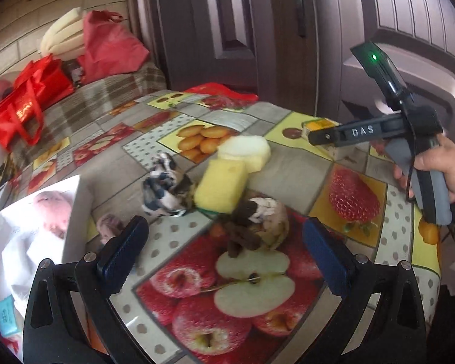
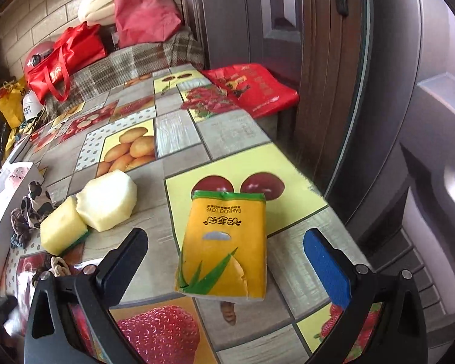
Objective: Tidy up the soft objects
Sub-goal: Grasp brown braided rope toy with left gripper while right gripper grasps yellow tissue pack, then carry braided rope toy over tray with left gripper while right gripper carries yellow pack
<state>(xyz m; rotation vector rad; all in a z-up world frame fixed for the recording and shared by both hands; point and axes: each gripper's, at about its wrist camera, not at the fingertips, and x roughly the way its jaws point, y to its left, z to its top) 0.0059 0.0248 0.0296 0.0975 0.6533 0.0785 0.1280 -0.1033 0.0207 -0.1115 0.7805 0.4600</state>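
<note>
My left gripper (image 1: pixel 224 248) is open above the fruit-print table, with a brown and beige plush toy (image 1: pixel 257 224) lying between and just beyond its fingers. Behind the toy lie a yellow sponge (image 1: pixel 221 186), a white foam block (image 1: pixel 245 151) and a black-and-white cloth bundle (image 1: pixel 163 186). A small pink soft item (image 1: pixel 109 227) lies by the left finger. My right gripper (image 2: pixel 224 254) is open around a yellow tissue pack (image 2: pixel 224 248) lying on the table. The sponge (image 2: pixel 62 230), the foam block (image 2: pixel 107 204) and the cloth bundle (image 2: pixel 35 203) also show in the right wrist view.
A white box (image 1: pixel 72 215) with white cloth inside stands at the table's left. The right gripper's body (image 1: pixel 409 127) hovers at the right. Red bags (image 2: pixel 63 57) sit on a plaid-covered bench behind. A red bag (image 2: pixel 254 88) lies at the far table edge by the door.
</note>
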